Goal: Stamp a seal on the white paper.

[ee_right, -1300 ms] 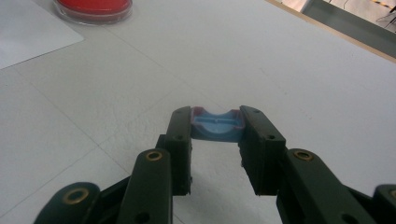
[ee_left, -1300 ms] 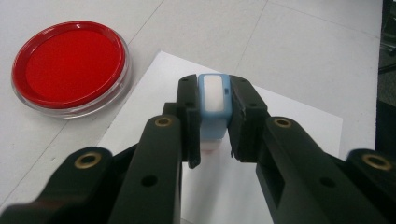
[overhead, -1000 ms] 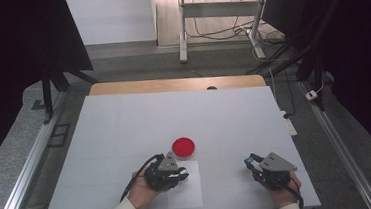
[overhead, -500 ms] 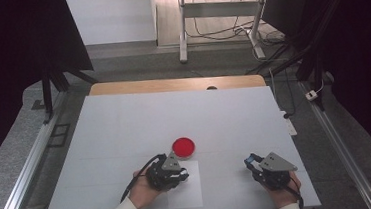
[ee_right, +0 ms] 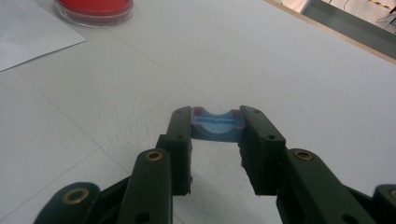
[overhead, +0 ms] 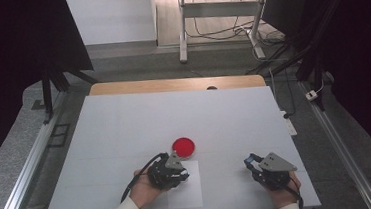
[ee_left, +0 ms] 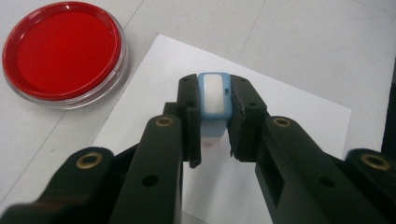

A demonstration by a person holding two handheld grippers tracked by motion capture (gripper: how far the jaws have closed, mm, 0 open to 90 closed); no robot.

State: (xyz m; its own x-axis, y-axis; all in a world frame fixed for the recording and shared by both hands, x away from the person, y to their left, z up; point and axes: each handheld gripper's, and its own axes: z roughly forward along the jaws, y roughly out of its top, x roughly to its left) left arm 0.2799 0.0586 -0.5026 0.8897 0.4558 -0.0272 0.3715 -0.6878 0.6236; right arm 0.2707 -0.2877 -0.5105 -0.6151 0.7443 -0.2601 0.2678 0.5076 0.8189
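My left gripper (ee_left: pixel 215 119) is shut on a small light-blue stamp (ee_left: pixel 215 95) with a white top face, held over a white sheet of paper (ee_left: pixel 289 107). The stamp's lower end reaches down to the sheet, with a faint red tint there. A round red ink pad (ee_left: pixel 60 44) in a clear dish lies just beyond the sheet; in the high view the ink pad (overhead: pixel 183 147) is right past the left gripper (overhead: pixel 177 171). My right gripper (ee_right: pixel 215 128) is shut on a blue cap (ee_right: pixel 217 125) with a reddish rim, low over the table. From above, the right gripper (overhead: pixel 250 162) is near the front right.
The white table (overhead: pixel 125 124) stretches far beyond both hands, with a wooden strip (overhead: pixel 172 84) along its far edge. Metal rails run down both sides. In the right gripper view, the paper (ee_right: pixel 28 32) and ink pad (ee_right: pixel 95 7) lie at the upper left.
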